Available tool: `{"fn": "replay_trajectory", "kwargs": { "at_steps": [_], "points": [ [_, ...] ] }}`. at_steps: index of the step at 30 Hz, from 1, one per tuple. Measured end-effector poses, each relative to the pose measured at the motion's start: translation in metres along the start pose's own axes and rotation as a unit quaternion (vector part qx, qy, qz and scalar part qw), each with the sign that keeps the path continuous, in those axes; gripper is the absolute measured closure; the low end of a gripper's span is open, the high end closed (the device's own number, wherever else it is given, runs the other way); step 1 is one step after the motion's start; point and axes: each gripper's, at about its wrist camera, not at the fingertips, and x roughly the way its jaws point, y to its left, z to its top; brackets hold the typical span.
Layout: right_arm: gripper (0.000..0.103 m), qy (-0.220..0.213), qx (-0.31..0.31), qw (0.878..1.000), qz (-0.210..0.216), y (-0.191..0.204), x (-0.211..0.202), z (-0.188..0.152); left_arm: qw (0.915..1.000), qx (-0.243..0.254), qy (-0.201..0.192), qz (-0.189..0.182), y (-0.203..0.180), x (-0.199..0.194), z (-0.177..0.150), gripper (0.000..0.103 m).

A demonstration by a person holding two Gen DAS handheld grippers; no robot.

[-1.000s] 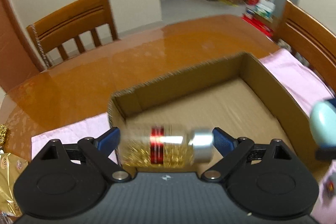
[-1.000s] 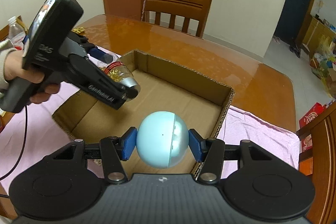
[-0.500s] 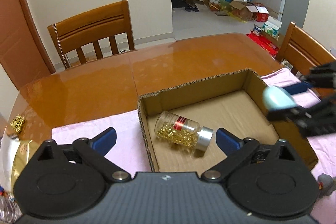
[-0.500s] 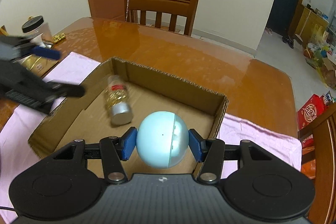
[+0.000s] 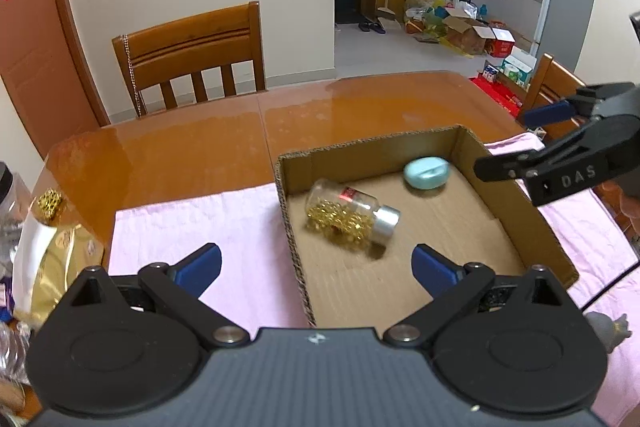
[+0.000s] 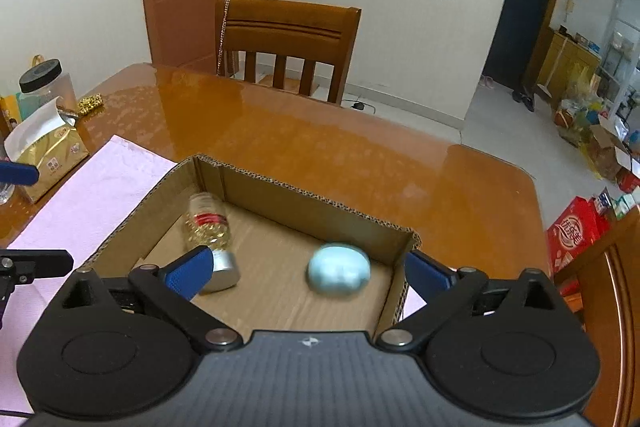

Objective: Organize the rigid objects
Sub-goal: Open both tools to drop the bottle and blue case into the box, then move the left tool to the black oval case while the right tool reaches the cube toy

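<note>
An open cardboard box (image 5: 516, 211) (image 6: 312, 195) lies on a pink cloth (image 5: 200, 223). Inside it, a clear bottle of gold capsules with a silver cap (image 5: 352, 217) (image 6: 208, 223) lies on its side. A pale blue rounded object (image 5: 426, 173) (image 6: 338, 269) rests near the box's far right corner, blurred in the right wrist view. My right gripper (image 6: 308, 261) hangs over the box with its jaws opening; the blue object lies below, free of the pads. My left gripper (image 5: 316, 255) stands open and empty above the box's near left wall.
The glossy wooden table (image 5: 280, 131) has a chair (image 5: 192, 55) behind it and another at the right. A gold pouch (image 6: 48, 155), a black-lidded clear jar (image 6: 44, 83) and a gold trinket (image 6: 90, 103) sit at the left end. A grey figurine (image 5: 608, 331) lies on the cloth right of the box.
The left gripper let go of the capsule bottle into the box and drew back and up. The right gripper has just opened, and the blue object dropped into the box.
</note>
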Motion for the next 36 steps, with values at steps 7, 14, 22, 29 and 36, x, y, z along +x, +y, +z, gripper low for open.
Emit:
{"fn": "replay_trajectory", "kwargs": {
  "at_steps": [7, 14, 22, 29, 36],
  "points": [
    [0.000, 0.013, 0.000, 1.000, -0.012, 0.006, -0.030, -0.037, 0.9994, -0.027, -0.002, 0.024, -0.019, -0.022, -0.021, 0.002],
    [0.000, 0.035, 0.037, 0.999, 0.001, 0.005, -0.056, -0.088, 0.9961, -0.071, 0.012, 0.051, -0.044, -0.043, -0.062, 0.002],
    [0.000, 0.065, 0.072, 0.995, 0.022, 0.022, -0.079, -0.154, 0.9941, -0.059, 0.038, 0.083, -0.066, -0.053, -0.110, 0.002],
    [0.000, 0.099, 0.096, 0.990, 0.004, 0.039, -0.083, -0.199, 0.9965, -0.030, 0.050, 0.060, -0.065, -0.045, -0.140, 0.002],
    [0.000, 0.125, 0.172, 0.977, -0.020, 0.041, -0.074, -0.217, 0.9970, -0.016, 0.071, 0.026, -0.056, -0.036, -0.160, 0.002]
  ]
}}
